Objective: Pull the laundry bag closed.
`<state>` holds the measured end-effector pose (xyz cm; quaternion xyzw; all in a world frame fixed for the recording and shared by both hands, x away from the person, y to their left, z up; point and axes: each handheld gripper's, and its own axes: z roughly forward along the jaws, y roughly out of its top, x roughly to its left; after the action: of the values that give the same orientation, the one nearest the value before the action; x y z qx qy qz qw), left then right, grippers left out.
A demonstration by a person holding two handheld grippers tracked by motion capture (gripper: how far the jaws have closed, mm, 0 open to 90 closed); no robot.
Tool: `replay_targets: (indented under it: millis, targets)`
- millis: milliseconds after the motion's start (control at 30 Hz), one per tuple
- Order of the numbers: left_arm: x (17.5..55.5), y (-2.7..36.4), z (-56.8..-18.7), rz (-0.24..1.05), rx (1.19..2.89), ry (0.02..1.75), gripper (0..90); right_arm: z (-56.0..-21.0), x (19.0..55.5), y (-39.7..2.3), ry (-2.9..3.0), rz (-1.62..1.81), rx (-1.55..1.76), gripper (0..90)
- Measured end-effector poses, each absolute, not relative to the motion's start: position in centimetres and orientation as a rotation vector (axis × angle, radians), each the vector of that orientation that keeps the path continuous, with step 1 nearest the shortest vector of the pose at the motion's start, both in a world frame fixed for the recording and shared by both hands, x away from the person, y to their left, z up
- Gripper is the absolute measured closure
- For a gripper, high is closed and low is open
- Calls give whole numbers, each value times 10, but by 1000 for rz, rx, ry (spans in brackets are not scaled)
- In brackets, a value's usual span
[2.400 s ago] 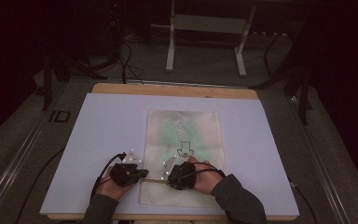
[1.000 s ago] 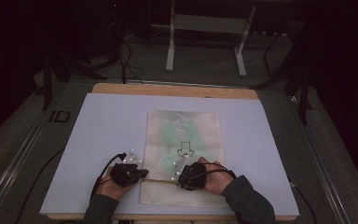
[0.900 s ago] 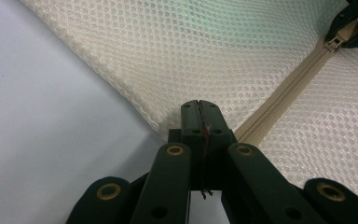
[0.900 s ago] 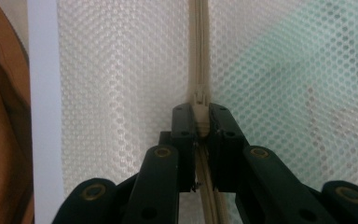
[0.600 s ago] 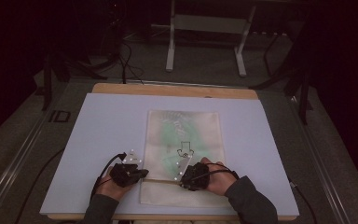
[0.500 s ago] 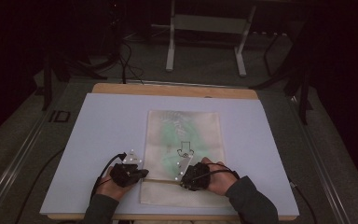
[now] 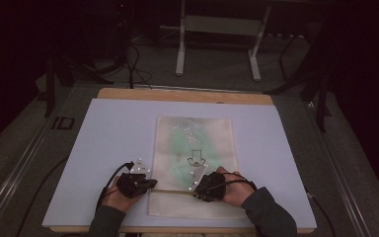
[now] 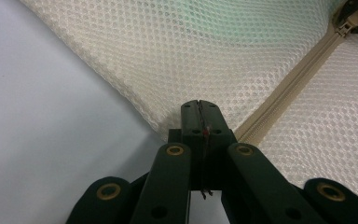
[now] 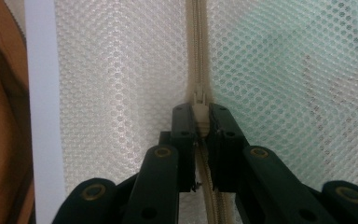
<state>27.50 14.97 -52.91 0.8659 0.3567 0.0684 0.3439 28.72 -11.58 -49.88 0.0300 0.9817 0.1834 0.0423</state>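
A cream mesh bag lies flat on the white mat, with something green showing through the mesh. A zipper crosses its near end. My left gripper is shut on the bag's left edge where the zipper ends; in the left gripper view the jaws pinch the mesh beside the zipper tape. My right gripper is shut on the zipper pull, part-way along the zipper. In the right gripper view the zipper runs straight ahead of the jaws.
The white mat covers a wooden table; its near edge lies close behind the right gripper. A small black drawing marks the bag's middle. Metal stand legs and cables stand on the dark floor beyond.
The right gripper has slid rightward along the zipper since the earliest frame and has barely moved in the last half second. The left gripper has stayed put.
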Motion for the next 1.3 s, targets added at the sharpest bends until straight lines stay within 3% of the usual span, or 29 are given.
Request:
replay_targets:
  millis: [1300]
  targets:
    - [275, 149, -529, 184, 2253, 927, 898, -496, 287, -137, 2993, 565, 124, 826]
